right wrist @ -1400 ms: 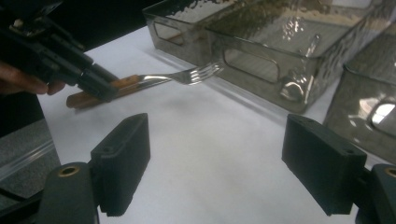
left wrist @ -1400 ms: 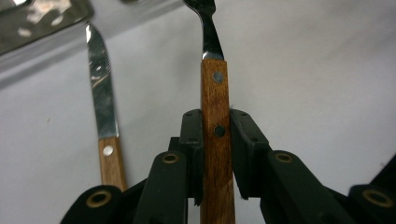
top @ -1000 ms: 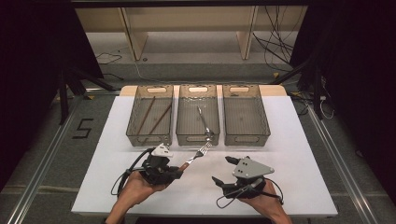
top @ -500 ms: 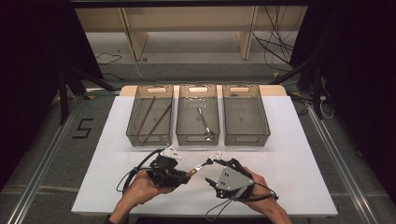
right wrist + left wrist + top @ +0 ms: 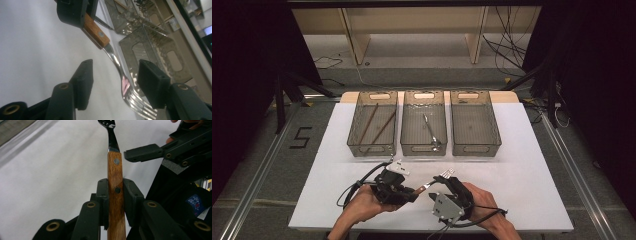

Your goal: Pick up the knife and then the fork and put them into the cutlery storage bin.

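A fork [image 5: 428, 186] with a wooden handle and a metal head is held above the white table [image 5: 522, 165], near its front edge. My left gripper [image 5: 411, 193] is shut on the wooden handle [image 5: 115, 177], with both pads pressed against it. The tines point toward my right gripper [image 5: 446, 181]. In the right gripper view the fork's metal neck [image 5: 117, 64] runs between the right gripper's [image 5: 115, 80] jaws. These jaws have just been closing, but a gap remains on each side and the pads do not touch the fork. One right finger [image 5: 143, 152] shows beside the handle's top.
Three clear smoky bins stand in a row at mid table. The left bin [image 5: 372, 146] holds chopsticks [image 5: 377, 125], and the middle bin [image 5: 423, 148] holds a metal utensil [image 5: 430, 131]. The third is the right bin [image 5: 476, 148]. Cables trail from both grippers toward the front edge.
My right gripper has moved left to the fork's head and its jaws have narrowed around it. The left gripper has kept still with the fork.
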Tool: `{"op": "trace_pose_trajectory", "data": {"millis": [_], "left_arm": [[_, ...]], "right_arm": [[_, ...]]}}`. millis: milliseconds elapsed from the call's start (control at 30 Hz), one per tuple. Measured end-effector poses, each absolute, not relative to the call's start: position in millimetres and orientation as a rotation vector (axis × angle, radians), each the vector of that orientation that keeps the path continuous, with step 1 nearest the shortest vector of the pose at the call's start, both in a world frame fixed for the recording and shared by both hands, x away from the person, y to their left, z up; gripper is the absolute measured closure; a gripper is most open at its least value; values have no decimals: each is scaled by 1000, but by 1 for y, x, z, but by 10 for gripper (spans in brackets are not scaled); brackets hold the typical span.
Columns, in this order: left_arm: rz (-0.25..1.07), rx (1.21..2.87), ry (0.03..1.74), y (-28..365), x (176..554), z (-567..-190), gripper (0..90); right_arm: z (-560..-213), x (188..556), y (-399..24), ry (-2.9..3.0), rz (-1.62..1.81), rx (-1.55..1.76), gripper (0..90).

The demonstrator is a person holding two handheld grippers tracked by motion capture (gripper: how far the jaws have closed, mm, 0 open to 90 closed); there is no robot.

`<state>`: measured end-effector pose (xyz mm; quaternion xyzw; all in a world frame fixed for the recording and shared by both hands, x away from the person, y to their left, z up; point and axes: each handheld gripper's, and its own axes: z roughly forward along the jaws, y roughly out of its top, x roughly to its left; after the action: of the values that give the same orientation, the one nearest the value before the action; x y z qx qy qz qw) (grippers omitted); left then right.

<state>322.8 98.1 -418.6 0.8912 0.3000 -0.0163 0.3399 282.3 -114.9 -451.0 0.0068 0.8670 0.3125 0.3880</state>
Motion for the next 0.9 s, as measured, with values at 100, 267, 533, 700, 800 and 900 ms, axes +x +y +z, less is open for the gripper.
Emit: {"op": "trace_pose_trajectory", "data": {"millis": [100, 267, 533, 700, 800, 900], "left_arm": [[-50, 2326, 777, 96, 322, -419, 760], [-66, 2335, 764, 96, 322, -420, 760], [-99, 2332, 752, 95, 321, -419, 760], [-114, 2325, 760, 95, 321, -420, 759], [-124, 2325, 762, 96, 322, -420, 758], [-152, 2323, 766, 97, 323, -421, 750]], "right_arm": [[-454, 280, -112, 2160, 734, -62, 546], [-459, 276, -108, 2101, 653, -151, 614], [-463, 273, -106, 2079, 614, -208, 736], [-466, 271, -105, 2060, 594, -244, 832], [-468, 270, -104, 2045, 565, -274, 850], [-467, 269, -103, 2036, 525, -326, 871]]}}
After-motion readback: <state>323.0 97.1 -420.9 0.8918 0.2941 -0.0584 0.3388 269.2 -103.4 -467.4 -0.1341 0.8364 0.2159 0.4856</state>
